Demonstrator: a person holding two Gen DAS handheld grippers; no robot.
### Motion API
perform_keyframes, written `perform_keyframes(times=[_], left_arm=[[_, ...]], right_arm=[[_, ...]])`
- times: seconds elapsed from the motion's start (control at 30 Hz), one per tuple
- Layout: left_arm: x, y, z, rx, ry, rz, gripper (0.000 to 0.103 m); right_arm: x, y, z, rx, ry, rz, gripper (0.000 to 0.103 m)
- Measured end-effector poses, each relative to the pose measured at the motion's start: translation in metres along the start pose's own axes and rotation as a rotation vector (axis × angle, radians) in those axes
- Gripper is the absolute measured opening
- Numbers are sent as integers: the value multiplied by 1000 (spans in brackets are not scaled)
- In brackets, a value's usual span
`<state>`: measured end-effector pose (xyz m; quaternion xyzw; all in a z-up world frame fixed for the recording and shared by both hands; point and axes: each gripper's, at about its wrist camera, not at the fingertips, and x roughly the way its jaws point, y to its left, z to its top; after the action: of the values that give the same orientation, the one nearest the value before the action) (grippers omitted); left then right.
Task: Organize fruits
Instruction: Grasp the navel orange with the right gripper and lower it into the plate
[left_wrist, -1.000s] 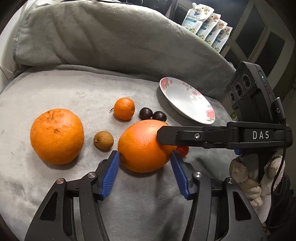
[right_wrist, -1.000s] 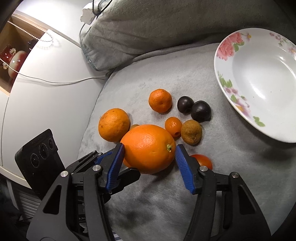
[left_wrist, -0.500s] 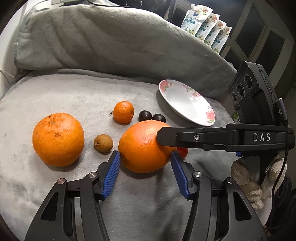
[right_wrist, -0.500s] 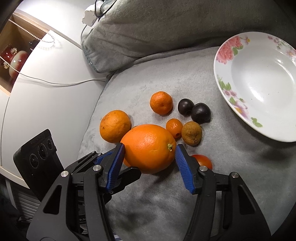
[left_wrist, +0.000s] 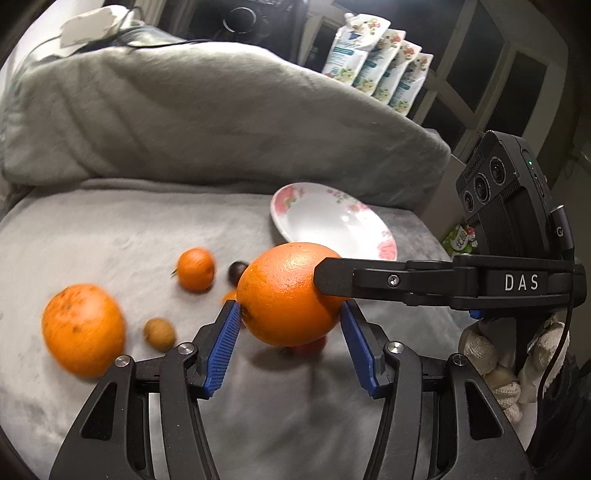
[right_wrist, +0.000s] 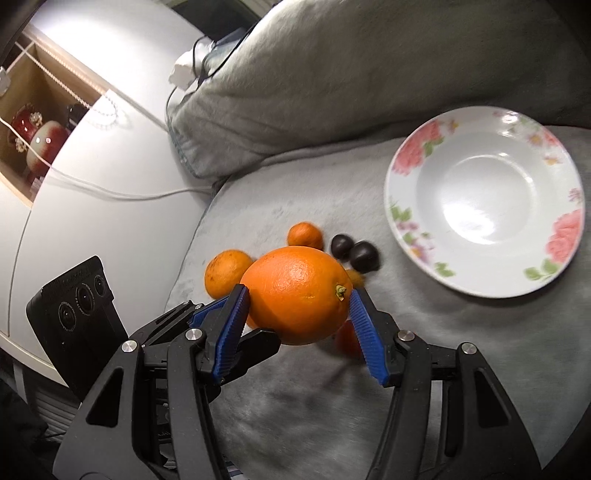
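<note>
A large orange (left_wrist: 288, 293) (right_wrist: 297, 295) is held off the grey blanket between both grippers. My left gripper (left_wrist: 290, 349) has its blue pads against the orange's sides. My right gripper (right_wrist: 299, 332) grips it from the other direction; one of its black fingers (left_wrist: 388, 282) presses the orange's right side. A white floral plate (left_wrist: 332, 221) (right_wrist: 484, 201) sits beyond. On the blanket lie another big orange (left_wrist: 83, 328) (right_wrist: 227, 271), a mandarin (left_wrist: 195, 269) (right_wrist: 304, 234), a brown longan (left_wrist: 159, 334), two dark plums (right_wrist: 354, 253) and a red tomato (left_wrist: 308, 345), partly hidden under the orange.
A grey pillow (left_wrist: 203, 122) rises behind the blanket. Refill pouches (left_wrist: 376, 70) stand at the back right. A white cabinet (right_wrist: 92, 221) with cables borders the blanket's left edge. A gloved hand (left_wrist: 495, 365) holds the right gripper.
The large orange has been lifted off the blanket by both grippers together. The plate and the other fruits have dropped lower and farther away in both views.
</note>
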<state>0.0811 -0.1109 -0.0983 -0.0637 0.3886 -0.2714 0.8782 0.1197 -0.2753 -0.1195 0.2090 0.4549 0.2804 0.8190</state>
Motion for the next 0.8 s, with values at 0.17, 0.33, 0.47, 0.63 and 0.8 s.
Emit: perform_keyframes(times=[0.17,0.33,0.47,0.63,0.8], left_arm=[[11,-15,8,28,4,-27,55],[25,-30,16,60,12,-43,55],[36,-41,22,81,18,-53,55],[47,-51,26,106,22,-46,55],[52,-54,31,119,27,-41,55]], right_arm=[[-20,-17,4,24,-36,-21,59],[-34,-34,4,52,-64,-39,60],[-42,-48,8,71,-84,-55,60],[-47,-61,10,97,-91,-61,59],[-49,-65,13,104,-98,-64,60]])
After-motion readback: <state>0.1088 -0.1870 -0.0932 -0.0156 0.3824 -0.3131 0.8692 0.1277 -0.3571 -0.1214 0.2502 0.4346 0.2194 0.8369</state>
